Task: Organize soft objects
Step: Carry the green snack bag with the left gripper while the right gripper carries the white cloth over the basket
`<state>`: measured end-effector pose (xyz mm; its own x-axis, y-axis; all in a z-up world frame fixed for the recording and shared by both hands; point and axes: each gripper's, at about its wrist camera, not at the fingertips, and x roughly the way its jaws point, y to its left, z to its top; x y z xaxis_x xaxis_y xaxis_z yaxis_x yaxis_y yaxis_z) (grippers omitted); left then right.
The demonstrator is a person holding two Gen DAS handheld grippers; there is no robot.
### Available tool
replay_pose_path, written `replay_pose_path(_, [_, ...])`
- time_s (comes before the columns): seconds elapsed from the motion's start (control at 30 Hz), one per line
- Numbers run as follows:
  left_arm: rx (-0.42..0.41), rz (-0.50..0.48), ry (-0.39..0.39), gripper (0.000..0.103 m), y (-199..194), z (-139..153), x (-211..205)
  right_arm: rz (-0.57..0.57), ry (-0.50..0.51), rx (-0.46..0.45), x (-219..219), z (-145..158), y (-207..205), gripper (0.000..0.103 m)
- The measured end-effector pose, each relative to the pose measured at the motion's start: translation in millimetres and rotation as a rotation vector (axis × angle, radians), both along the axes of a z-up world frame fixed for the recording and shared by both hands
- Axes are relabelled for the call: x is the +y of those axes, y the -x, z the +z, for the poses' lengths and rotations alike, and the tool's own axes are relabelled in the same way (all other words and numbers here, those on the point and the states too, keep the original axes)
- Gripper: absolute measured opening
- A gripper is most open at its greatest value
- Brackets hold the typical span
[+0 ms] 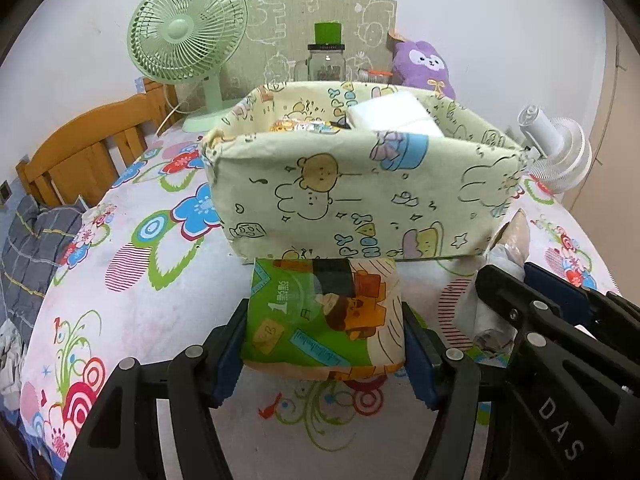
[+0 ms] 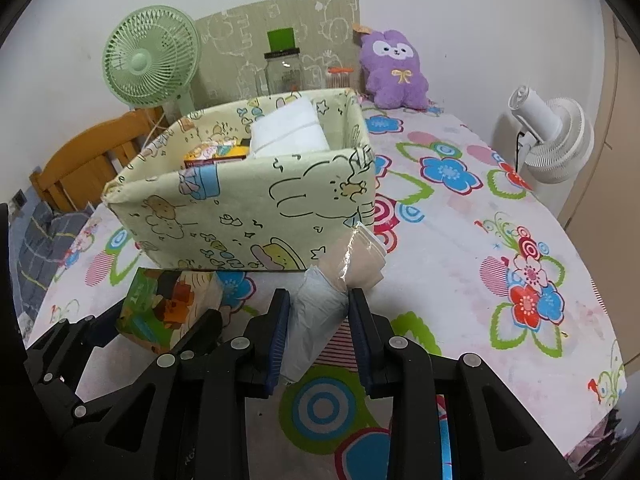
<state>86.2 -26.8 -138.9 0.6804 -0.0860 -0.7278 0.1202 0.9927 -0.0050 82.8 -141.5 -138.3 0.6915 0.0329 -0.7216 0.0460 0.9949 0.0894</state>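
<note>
Gripping a green cartoon tissue pack (image 1: 324, 316), the left gripper (image 1: 324, 344) holds it just before the fabric storage box (image 1: 360, 196). Beside it, the right gripper (image 2: 320, 332) clamps a pale plastic-wrapped roll (image 2: 320, 316) whose tip touches the box's near corner. Inside the box lies a white tissue pack (image 2: 288, 128).

A table (image 2: 460, 240) is covered by a flowered cloth; on it are seen a fabric box (image 2: 248, 216), a green fan (image 1: 186, 48) and a purple plush toy (image 2: 394, 70).

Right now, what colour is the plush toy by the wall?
Purple, with a white face and a small yellow bow; the plush toy shows best in the right wrist view.
</note>
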Motion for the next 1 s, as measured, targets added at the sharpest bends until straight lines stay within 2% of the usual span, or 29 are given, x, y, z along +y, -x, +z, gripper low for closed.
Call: replay_pose_path(1.0, [-0.17,0.015,0.005,0.07,44,85,2,0.018,-0.017,-0.168,2,82,45,0.033])
